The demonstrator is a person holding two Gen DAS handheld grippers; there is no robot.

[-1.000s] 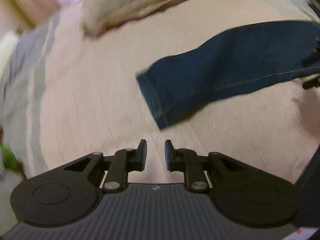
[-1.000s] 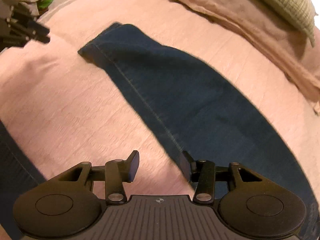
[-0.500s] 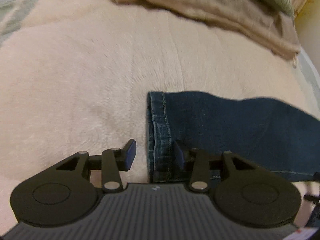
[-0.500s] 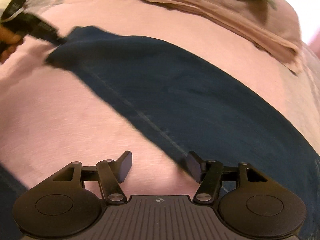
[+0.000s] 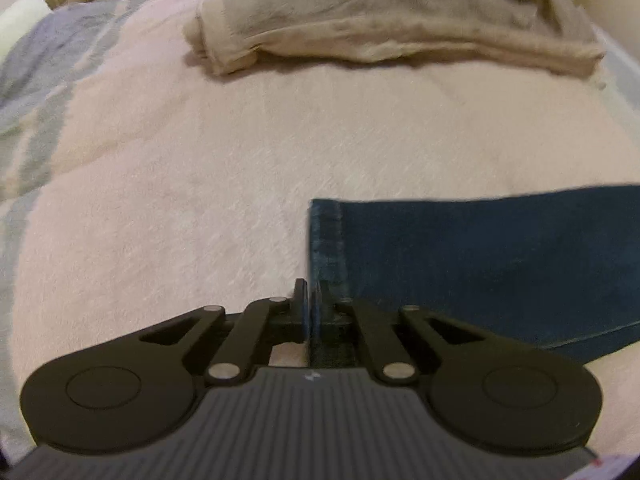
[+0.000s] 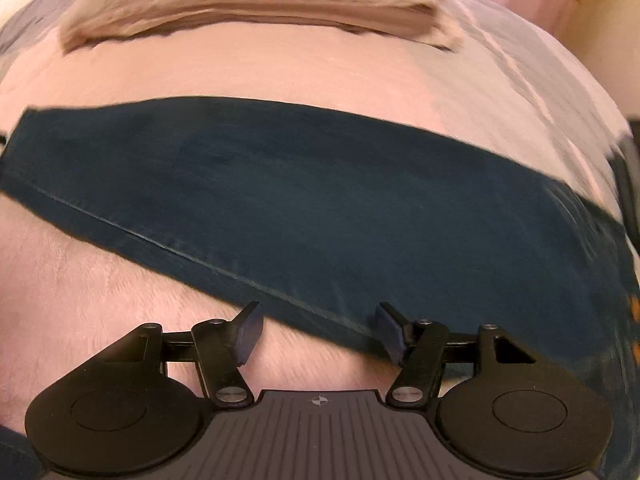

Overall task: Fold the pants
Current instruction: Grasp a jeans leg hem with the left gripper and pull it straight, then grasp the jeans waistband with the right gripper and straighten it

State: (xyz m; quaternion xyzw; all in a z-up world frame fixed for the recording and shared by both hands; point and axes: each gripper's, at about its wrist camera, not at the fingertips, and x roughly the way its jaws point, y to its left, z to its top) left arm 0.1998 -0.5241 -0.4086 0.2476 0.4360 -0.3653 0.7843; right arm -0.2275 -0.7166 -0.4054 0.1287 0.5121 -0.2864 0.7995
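Left gripper (image 5: 311, 300), steeply downward, clamped on jeans (image 5: 480, 260) hem

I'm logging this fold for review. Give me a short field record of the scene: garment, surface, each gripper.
garment: dark blue jeans, a leg laid flat
surface: pink blanket
left gripper: shut on the hem of the jeans leg
right gripper: open, straddling the leg's seam edge
background: beige bedding
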